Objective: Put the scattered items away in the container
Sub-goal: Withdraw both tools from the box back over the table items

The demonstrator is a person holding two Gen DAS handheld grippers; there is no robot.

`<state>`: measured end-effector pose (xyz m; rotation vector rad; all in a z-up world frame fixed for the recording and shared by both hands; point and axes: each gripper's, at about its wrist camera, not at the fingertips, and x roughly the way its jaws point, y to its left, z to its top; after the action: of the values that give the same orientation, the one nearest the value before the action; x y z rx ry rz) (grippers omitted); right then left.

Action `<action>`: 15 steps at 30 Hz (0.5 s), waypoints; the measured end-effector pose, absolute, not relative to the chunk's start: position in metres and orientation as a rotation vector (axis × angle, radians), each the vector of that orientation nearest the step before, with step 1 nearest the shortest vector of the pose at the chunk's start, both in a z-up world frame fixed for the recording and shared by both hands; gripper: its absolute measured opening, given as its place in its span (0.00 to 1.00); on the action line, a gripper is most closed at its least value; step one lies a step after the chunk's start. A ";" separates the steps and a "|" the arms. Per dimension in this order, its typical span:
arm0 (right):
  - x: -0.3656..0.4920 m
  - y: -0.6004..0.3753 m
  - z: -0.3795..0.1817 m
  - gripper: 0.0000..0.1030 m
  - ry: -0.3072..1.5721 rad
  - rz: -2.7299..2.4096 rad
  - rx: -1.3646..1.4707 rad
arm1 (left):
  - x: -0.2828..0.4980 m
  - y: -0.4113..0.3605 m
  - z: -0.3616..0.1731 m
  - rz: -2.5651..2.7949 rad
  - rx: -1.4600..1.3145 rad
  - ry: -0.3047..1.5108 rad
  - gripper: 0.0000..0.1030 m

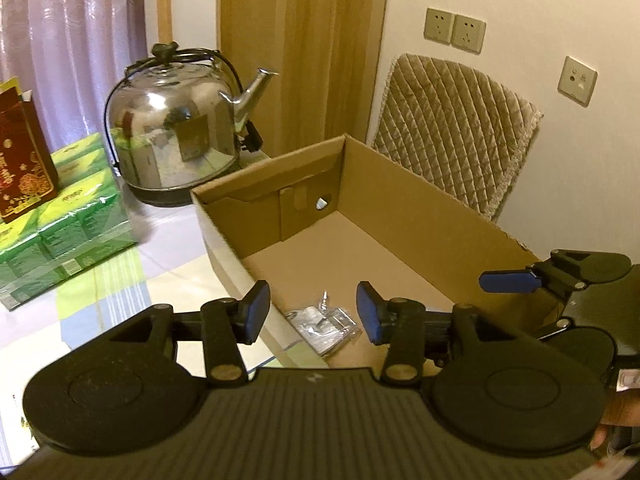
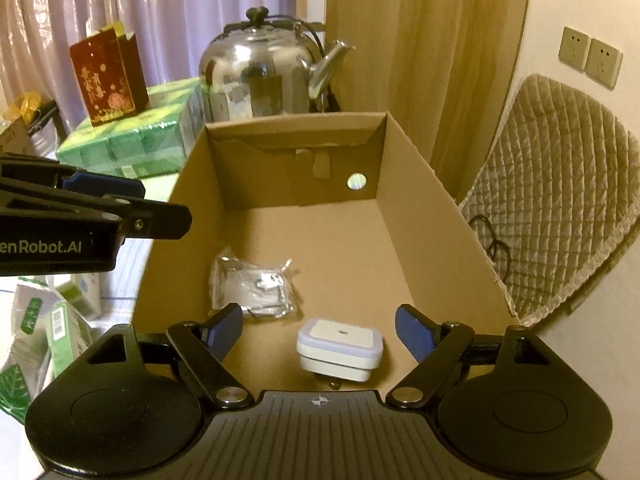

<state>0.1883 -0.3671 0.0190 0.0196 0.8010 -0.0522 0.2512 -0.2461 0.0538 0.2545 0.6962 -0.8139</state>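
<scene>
hovering over the near end of the cardboard box (image 2: 404, 184), the right gripper (image 2: 319, 330) has its blue fingers spread wide with nothing between them. just below that gap a white square plug-in device (image 2: 339, 349) sits on the box floor, slightly blurred. a clear plastic packet (image 2: 253, 286) holding small metal parts lies on the floor to its left, apart from it. the left gripper (image 1: 313, 312) hangs over the box's near-left wall, jaws likewise apart and empty — the packet shows through the gap between them. the right gripper's blue fingertip (image 1: 508, 281) reaches in over the box's right rim in the left wrist view. beyond the box stand a steel kettle (image 2: 260, 76), a green wrapped pack (image 2: 132, 140) with a red gift bag (image 2: 108, 78) on top, and a quilted cushion (image 2: 560, 200) against the wall.
</scene>
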 end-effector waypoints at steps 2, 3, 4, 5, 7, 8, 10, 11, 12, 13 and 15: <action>0.187 -0.364 0.023 0.79 0.782 -0.047 0.021 | 0.251 -0.240 0.057 -0.805 0.247 0.690 0.42; 0.186 -0.363 0.025 0.79 0.772 -0.043 0.022 | 0.251 -0.236 0.058 -0.800 0.242 0.688 0.42; 0.186 -0.362 0.027 0.79 0.765 -0.041 0.023 | 0.251 -0.231 0.060 -0.795 0.236 0.687 0.43; 0.185 -0.360 0.029 0.79 0.756 -0.035 0.026 | 0.251 -0.227 0.061 -0.788 0.229 0.685 0.44; 0.185 -0.357 0.033 0.79 0.736 -0.017 0.038 | 0.252 -0.216 0.064 -0.768 0.208 0.682 0.44; 0.184 -0.355 0.035 0.79 0.728 -0.007 0.044 | 0.253 -0.210 0.066 -0.761 0.195 0.682 0.44; 0.184 -0.350 0.038 0.79 0.711 0.011 0.052 | 0.252 -0.198 0.069 -0.743 0.176 0.677 0.45; 0.183 -0.346 0.041 0.79 0.699 0.023 0.054 | 0.252 -0.191 0.071 -0.732 0.170 0.672 0.45; 0.183 -0.342 0.043 0.79 0.688 0.034 0.055 | 0.251 -0.185 0.072 -0.722 0.164 0.668 0.47; 0.183 -0.339 0.044 0.79 0.678 0.044 0.057 | 0.251 -0.177 0.074 -0.708 0.159 0.664 0.48; 0.183 -0.331 0.047 0.80 0.663 0.069 0.058 | 0.252 -0.163 0.075 -0.676 0.150 0.656 0.49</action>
<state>0.1832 -0.3306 0.0469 0.0577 0.6631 0.0693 0.2517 -0.1631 0.0755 0.1505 0.6559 -0.6763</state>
